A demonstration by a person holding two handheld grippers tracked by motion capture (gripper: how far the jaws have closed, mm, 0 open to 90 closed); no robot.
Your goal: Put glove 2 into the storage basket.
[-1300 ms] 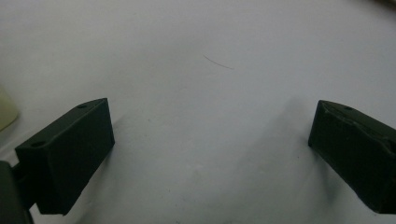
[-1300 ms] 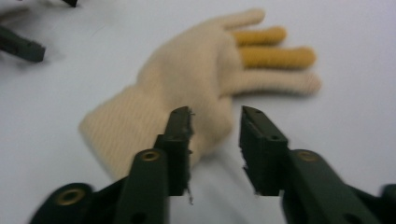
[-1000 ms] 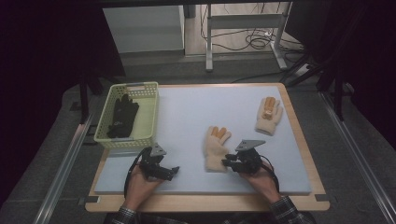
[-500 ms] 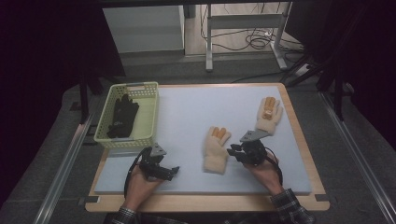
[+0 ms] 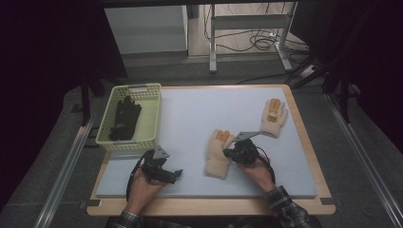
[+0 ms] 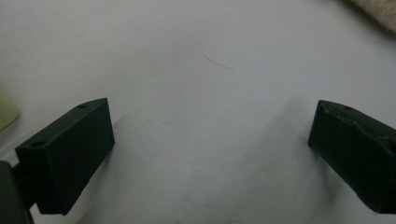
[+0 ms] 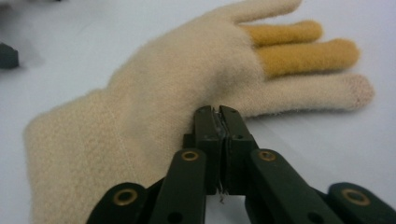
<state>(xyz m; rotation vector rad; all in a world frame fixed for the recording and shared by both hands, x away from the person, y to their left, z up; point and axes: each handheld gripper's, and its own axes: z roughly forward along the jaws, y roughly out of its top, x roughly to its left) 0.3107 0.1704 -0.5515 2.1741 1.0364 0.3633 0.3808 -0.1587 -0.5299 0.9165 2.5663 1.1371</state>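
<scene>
On the table's near half, we see the right gripper (image 7: 218, 112) with its jaws having just been closing, now pressed together at the edge of the near cream glove (image 5: 218, 154); whether any wool is pinched we cannot tell; a black glove (image 5: 124, 118) already lies in the basket (image 5: 151, 118); the far cream glove (image 5: 274, 115) waits untouched; the left gripper (image 6: 210, 154) rests wide open, empty; the basket's contents are too dark to count.

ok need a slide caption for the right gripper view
Right claw, jaws shut, at the edge of a cream knitted glove with two mustard-yellow fingers lying flat on the pale grey table mat.
</scene>
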